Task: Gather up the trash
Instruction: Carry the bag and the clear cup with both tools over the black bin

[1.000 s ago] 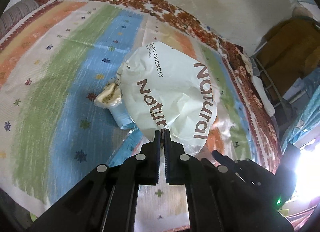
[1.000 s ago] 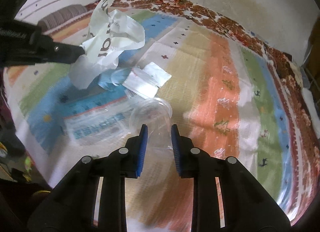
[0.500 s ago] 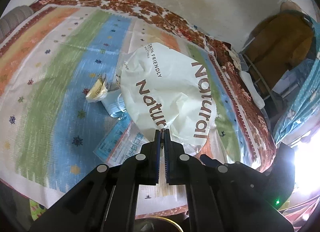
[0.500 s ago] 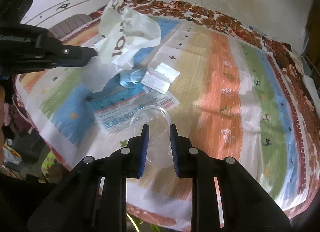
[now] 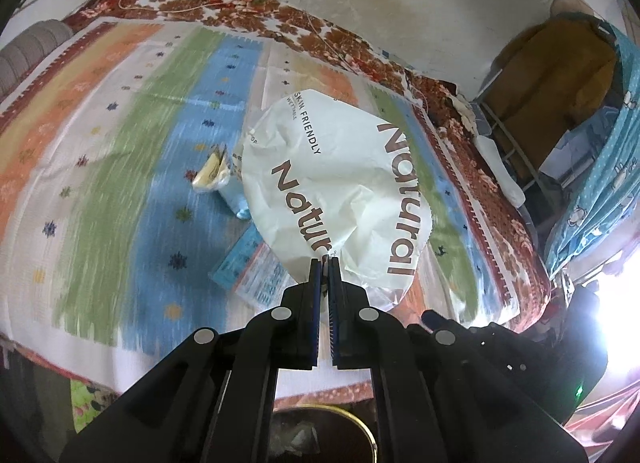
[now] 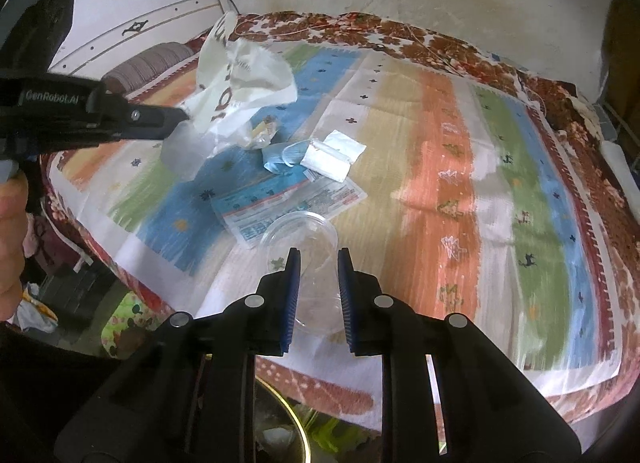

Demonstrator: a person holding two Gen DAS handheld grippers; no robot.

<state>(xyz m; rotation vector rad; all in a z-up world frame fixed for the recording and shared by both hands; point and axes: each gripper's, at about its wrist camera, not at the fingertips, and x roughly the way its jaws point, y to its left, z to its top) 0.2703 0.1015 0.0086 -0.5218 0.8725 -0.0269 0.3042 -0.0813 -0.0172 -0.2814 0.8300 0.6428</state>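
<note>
Left gripper [image 5: 325,263]: fingers [image 5: 316,283] pressed together on a corner of the white wrapper [image 5: 340,191], a crumpled packet printed "Natural" and "SKIN FRIENDLY". The wrapper hangs clear of the bed, fanned out ahead of the fingertips. In the right wrist view the same gripper [image 6: 182,119] enters from the left with the wrapper [image 6: 244,75] bunched at its tip.

Right gripper [image 6: 319,257]: fingers [image 6: 291,295] partly apart and closing, blue pads on either side of a clear plastic cup [image 6: 308,251]. The cup lies between them, mouth pointing away from the camera, base toward the gripper body. Whether the pads press its wall cannot be told for certain through the clear plastic.

Bed [image 6: 460,143]: covered in a striped sheet of orange, green, blue and tan, with a brown floral border.

Trash on the bed, ahead of the right fingers:
- printed paper sheet [image 6: 288,199], blue and white, flat, just beyond the cup's mouth;
- small white packet [image 6: 332,155], beyond the sheet;
- pale blue pouch [image 6: 280,155], touching the left edge of the white packet;
- yellowish wrapper [image 5: 212,175], left of the blue pouch, below the hanging white wrapper.

Brass-rimmed container [image 5: 360,427]: below the bed edge, under both grippers.
</note>
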